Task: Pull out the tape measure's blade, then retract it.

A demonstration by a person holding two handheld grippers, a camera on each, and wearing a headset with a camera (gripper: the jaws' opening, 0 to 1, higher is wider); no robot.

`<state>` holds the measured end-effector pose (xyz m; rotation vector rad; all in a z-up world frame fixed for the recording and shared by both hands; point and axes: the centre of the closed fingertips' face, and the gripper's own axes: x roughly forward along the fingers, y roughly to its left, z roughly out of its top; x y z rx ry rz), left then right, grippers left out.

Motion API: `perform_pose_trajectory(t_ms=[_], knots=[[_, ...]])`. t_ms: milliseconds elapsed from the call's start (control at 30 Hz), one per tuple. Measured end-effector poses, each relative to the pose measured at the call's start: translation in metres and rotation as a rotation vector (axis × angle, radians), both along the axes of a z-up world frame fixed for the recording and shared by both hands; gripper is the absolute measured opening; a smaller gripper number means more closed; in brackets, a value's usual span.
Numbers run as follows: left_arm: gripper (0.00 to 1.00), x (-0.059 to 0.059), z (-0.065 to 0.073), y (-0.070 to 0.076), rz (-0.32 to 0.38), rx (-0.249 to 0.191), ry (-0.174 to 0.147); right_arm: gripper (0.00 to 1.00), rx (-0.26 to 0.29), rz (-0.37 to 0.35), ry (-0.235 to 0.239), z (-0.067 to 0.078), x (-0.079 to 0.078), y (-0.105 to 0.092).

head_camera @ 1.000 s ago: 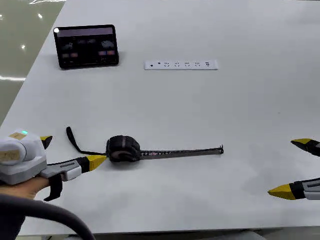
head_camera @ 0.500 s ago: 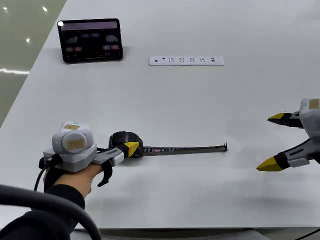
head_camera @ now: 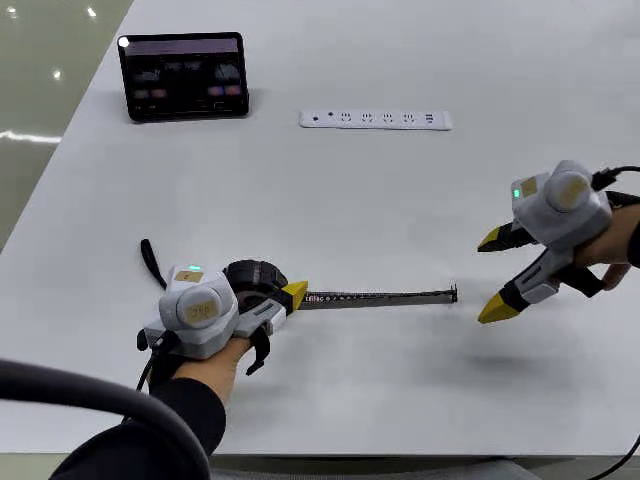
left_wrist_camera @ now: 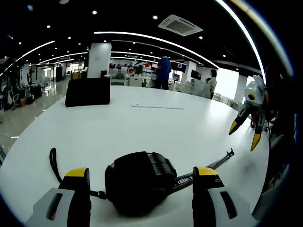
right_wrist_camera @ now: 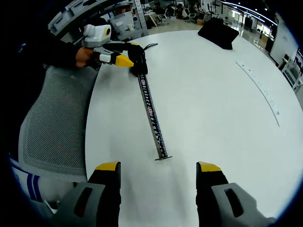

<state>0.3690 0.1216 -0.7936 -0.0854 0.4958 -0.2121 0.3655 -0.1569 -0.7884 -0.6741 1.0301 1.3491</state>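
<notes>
A tablet (head_camera: 183, 76) and power strip (head_camera: 375, 120) sit on the table (head_camera: 400, 200).

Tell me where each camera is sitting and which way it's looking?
Head view: on the person's head, facing down at the table; left gripper, right gripper and a sleeve show.
Left gripper view: on the left gripper, facing over the tape measure toward the tablet; own fingers below.
Right gripper view: on the right gripper, facing along the blade toward the left gripper; own fingers below.
Both gripper views share the tape measure, seen from opposite ends.
</notes>
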Motion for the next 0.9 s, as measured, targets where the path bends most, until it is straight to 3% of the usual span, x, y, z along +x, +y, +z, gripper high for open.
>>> perform_pose_trajectory(t_ms=[167, 300, 533, 667, 900], knots=[[0.81, 0.002, 0.0, 0.003, 0.019, -0.007, 0.007, 0.46, -0.054, 0.022, 0.064, -0.015, 0.008, 0.003], [0.75, 0.002, 0.002, 0.0, 0.015, -0.012, 0.008, 0.4, -0.128, 0.081, 0.074, -0.03, 0.01, -0.003], [0.69, 0.006, 0.0, -0.005, 0.02, -0.023, 0.021, 0.34, -0.143, 0.072, 0.141, -0.038, 0.009, 0.0], [0.62, 0.008, -0.004, 0.001, 0.035, 0.014, 0.029, 0.29, -0.161, 0.099, 0.143, -0.041, 0.01, -0.003], [0.6, 0.008, -0.006, 0.001, 0.011, 0.024, 0.036, 0.23, -0.165, 0.124, 0.157, -0.041, 0.007, 0.0]])
